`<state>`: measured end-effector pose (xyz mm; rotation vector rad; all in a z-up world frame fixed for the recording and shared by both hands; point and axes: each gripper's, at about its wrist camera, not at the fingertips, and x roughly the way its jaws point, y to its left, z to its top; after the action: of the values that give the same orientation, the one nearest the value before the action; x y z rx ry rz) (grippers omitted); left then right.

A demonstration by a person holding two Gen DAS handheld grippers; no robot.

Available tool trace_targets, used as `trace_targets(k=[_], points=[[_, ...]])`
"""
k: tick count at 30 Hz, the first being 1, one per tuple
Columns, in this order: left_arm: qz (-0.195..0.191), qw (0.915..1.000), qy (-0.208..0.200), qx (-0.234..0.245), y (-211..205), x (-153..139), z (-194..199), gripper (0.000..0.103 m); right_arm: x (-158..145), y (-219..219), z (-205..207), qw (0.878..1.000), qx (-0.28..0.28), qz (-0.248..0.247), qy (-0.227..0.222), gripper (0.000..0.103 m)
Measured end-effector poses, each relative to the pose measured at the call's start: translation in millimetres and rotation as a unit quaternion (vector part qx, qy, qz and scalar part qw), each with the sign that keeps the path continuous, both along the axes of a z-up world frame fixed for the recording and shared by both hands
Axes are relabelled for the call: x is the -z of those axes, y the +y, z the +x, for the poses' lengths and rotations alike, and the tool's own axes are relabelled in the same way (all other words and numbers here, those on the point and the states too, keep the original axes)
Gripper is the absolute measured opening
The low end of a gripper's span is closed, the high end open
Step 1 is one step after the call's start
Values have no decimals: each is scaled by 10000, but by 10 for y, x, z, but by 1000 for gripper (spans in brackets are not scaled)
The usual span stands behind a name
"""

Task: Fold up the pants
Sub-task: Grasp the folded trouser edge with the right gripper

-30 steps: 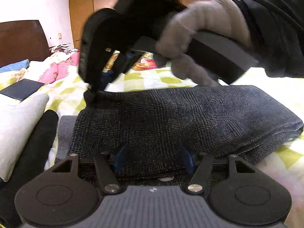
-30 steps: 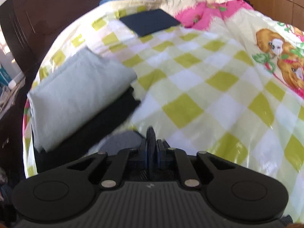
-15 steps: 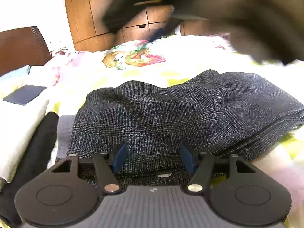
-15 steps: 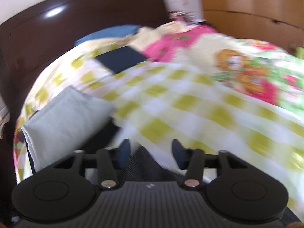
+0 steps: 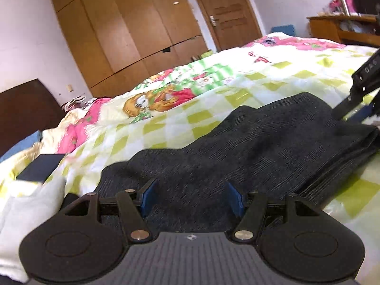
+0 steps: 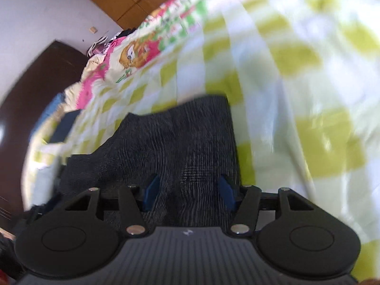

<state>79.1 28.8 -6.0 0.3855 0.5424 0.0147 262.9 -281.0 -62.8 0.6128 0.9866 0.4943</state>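
The left gripper [image 5: 191, 198] had its fingers spread wide, holding nothing, with the dark pants [image 5: 249, 147] just ahead on the bed [image 5: 273, 80]. The right gripper [image 6: 187, 191] likewise gaped empty over the pants [image 6: 178, 137].

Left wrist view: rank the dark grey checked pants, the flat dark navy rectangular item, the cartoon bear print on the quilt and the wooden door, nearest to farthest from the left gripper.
1. Dark grey checked pants, directly under and ahead of the open left gripper.
2. Flat dark navy rectangular item, off to the left on the quilt.
3. Cartoon bear print, farther up the bed, centre-left.
4. Wooden door, against the far wall.
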Motion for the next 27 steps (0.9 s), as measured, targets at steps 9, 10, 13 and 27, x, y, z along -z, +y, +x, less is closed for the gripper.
trace_targets(k=[9,10,13,27], points=[[175,9995,206,170,-189,45,251,74,86,-370,-54,9987,-150,484,65,56],[182,9994,221,194,-205,60,274,74,155,-402,-53,9987,-138,470,141,53],[178,9991,279,273,-278,100,298,74,270,-455,2,9934,-121,1115,235,57],[229,9978,289,546,-379,111,405,74,244,-564,140,9947,-578,742,410,46]])
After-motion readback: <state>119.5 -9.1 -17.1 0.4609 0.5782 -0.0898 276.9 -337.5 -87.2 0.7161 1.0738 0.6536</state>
